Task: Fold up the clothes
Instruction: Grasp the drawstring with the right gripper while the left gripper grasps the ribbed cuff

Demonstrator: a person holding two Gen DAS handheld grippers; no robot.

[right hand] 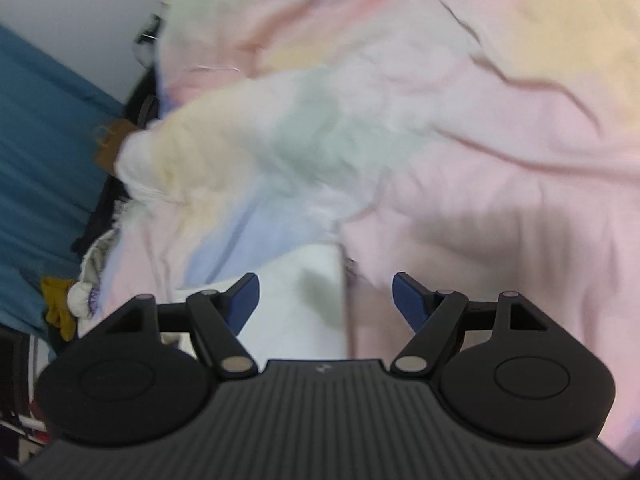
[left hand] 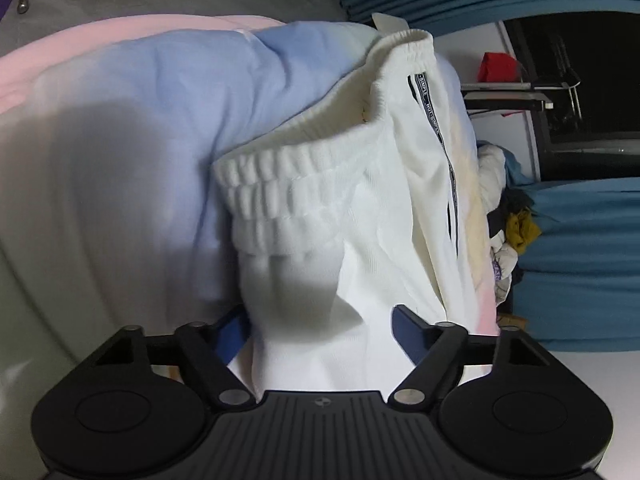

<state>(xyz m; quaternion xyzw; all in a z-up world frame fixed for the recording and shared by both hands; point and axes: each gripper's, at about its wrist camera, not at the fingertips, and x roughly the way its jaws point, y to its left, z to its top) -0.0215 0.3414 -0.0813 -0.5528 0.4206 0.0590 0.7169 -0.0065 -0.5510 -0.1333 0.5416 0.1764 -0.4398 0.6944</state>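
White trousers [left hand: 320,208] with a ribbed elastic waistband and a black lettered side stripe lie bunched on pastel bedding [left hand: 140,120] of blue, pink and yellow patches. My left gripper [left hand: 324,332] stands wide over them. A hump of the white fabric fills the gap between its blue pads [left hand: 410,330], and no clamping shows. The right wrist view is blurred. There my right gripper [right hand: 326,300] is open above the pastel bedding [right hand: 480,160], with a patch of white cloth [right hand: 300,304] below the gap and nothing gripped.
A pile of mixed clothes [left hand: 512,232] lies at the bedding's right edge, beside teal padded surfaces [left hand: 580,264]. A red item [left hand: 498,66] sits on a rack further back. In the right wrist view the clothes pile [right hand: 72,304] and teal surface [right hand: 48,140] are at the left.
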